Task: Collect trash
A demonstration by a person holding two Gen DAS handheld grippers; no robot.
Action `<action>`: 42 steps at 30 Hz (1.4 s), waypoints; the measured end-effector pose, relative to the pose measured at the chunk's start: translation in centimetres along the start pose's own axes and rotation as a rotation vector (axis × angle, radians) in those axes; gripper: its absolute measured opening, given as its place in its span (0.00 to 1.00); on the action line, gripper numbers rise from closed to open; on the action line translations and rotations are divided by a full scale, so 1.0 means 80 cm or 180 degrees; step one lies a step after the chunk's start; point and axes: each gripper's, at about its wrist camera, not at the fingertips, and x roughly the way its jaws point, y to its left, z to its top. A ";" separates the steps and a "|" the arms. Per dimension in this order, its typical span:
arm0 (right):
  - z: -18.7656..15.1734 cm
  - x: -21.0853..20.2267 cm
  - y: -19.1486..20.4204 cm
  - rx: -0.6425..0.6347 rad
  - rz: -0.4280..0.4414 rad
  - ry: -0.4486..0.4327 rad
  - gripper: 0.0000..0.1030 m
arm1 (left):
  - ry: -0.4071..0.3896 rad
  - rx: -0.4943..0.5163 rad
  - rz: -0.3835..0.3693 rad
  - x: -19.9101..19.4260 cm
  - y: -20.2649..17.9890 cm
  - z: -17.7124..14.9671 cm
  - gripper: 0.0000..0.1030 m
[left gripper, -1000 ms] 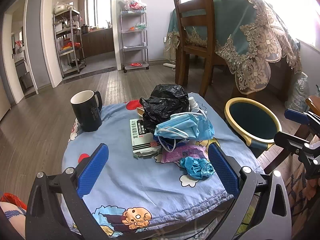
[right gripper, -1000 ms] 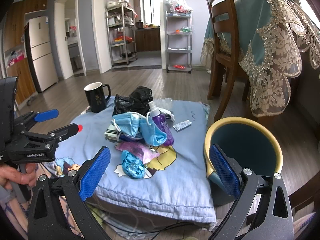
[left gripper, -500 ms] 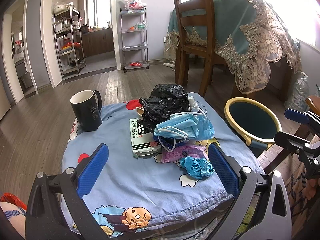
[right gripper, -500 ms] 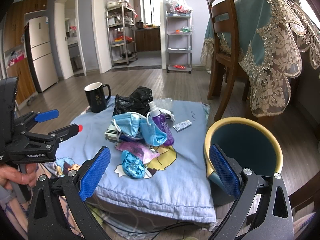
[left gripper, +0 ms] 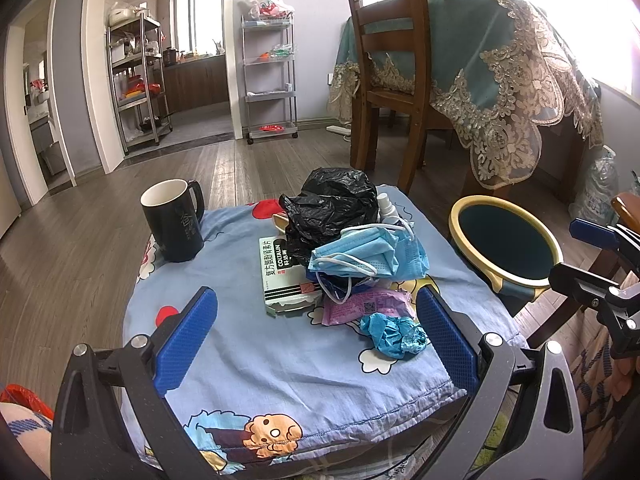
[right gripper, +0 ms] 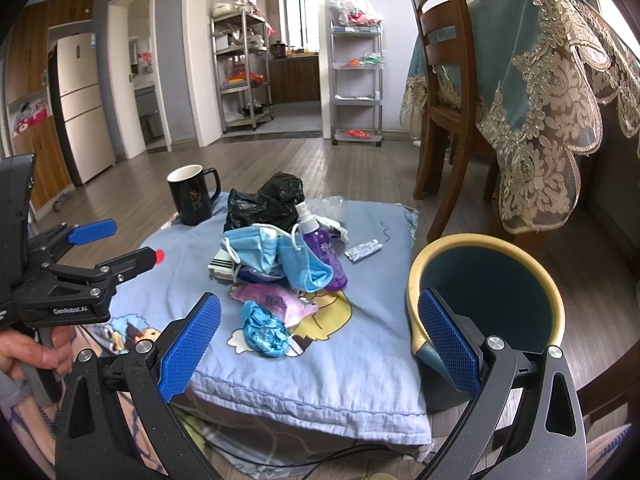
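Left wrist view has the left gripper held level and low before the blue cloth, jaws spread wide and holding nothing. Between its pads lies the trash pile: black bag, blue masks, medicine box, pink wrapper and crumpled blue glove. Just right of the cloth stands the yellow-rimmed bin. Right gripper is equally wide open and empty, level, one pad in front of the bin. A hand grips the left tool's handle.
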 end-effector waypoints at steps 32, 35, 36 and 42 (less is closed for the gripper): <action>-0.006 0.010 -0.003 0.0045 -0.0044 0.0126 0.95 | 0.0431 -0.0061 -0.0249 0.050 -0.003 0.002 0.73; -0.005 0.012 -0.004 0.0059 -0.0051 0.0155 0.95 | 0.0595 0.0006 -0.0352 0.074 -0.010 0.002 0.63; -0.006 0.013 -0.005 0.0064 -0.0052 0.0163 0.95 | 0.0636 0.0033 -0.0400 0.084 -0.014 0.003 0.61; -0.008 0.017 -0.007 0.0078 -0.0082 0.0216 0.95 | 0.0618 -0.0132 -0.0599 0.124 -0.023 0.029 0.61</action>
